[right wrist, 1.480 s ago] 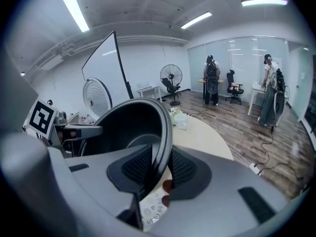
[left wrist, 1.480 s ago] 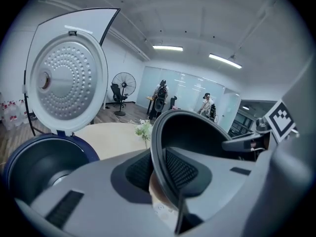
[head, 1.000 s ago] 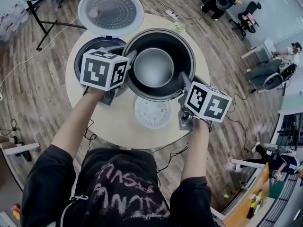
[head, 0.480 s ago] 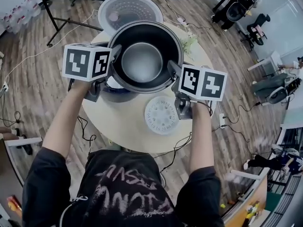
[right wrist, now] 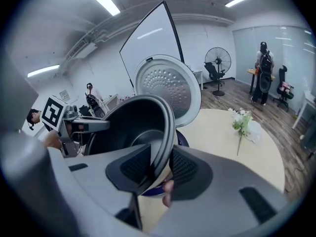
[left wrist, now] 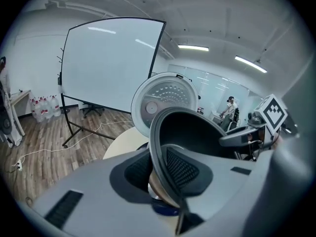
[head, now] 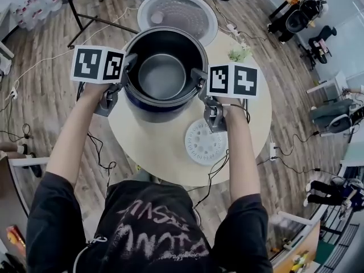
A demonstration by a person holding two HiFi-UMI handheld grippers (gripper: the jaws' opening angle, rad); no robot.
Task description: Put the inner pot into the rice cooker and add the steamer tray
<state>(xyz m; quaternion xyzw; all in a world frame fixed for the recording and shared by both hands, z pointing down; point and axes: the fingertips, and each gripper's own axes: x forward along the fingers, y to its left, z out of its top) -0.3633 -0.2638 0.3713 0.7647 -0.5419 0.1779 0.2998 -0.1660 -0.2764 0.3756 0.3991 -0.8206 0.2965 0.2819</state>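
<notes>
White steamer tray (head: pixel 206 142) lies flat by the counter's (head: pixel 153 152) near edge, untouched. Beyond it, the left gripper (head: pixel 127 68) and right gripper (head: pixel 199 79) each have their fingers pinched on opposite sides of the inner pot's (head: pixel 162 75) thin rim. They carry it over the dark blue rice cooker (head: pixel 152 111) toward the counter's far edge, and it looks not yet seated. To do this well, keep both sides level, centre the pot over the opening, lower slowly, and release only once it sits. Behind stands the open lid (head: pixel 178 10).
</notes>
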